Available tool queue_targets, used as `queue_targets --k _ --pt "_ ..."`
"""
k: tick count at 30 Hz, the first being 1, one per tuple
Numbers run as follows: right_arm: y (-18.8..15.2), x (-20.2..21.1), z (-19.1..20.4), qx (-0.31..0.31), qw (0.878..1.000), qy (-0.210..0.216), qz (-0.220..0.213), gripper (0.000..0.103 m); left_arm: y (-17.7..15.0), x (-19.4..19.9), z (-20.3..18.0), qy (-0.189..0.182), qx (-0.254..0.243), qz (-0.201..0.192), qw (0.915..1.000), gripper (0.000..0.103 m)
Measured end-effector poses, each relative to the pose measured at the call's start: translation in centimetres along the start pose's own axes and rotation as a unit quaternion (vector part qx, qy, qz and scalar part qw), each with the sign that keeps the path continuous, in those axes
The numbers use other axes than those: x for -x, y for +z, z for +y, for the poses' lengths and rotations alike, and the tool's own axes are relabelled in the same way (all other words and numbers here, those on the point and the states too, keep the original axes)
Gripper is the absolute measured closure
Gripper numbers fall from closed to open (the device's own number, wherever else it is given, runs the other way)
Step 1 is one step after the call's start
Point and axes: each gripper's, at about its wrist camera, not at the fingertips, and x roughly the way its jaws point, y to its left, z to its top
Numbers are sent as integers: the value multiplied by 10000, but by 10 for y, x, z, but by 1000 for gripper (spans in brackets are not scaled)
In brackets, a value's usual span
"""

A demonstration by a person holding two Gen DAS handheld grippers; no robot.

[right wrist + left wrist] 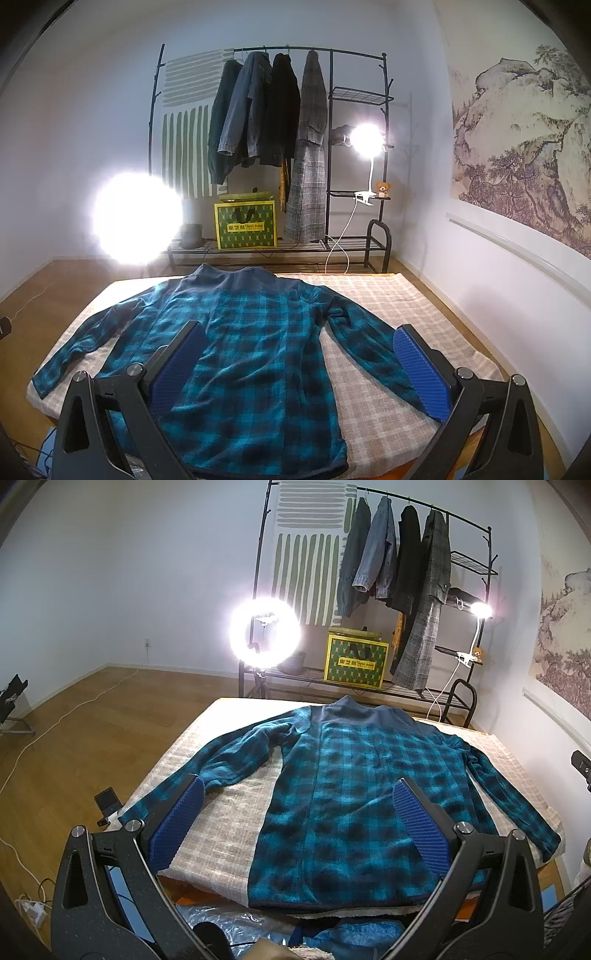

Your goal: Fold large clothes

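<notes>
Behind the bed (pixel 424 314), unreadable yellow box label (pixel 246 227); plaid jacket (pixel 251 350) flat.

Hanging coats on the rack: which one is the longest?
The grey plaid coat, rightmost of the four. Its hem drops almost to the bottom shelf, beside the green box; the other three end far higher.

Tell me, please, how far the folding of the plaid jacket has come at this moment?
Done: the plaid jacket lies spread flat on the checked cloth, both sleeves out, collar at the far edge. In hand: nothing; the left claw and right claw are both open above it, not touching fabric. Left: every fold, sleeves and body, since no part is turned over yet.
</notes>
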Motion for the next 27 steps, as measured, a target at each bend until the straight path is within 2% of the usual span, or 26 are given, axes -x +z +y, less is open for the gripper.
queue_targets --k 14,27 --pt "-18 4 4 -71 9999 37 113 0 -25 10 -3 29 -105 130 9999 0" --pt "-31 18 8 40 9999 7 99 0 -27 14 -2 -20 -135 183 9997 0"
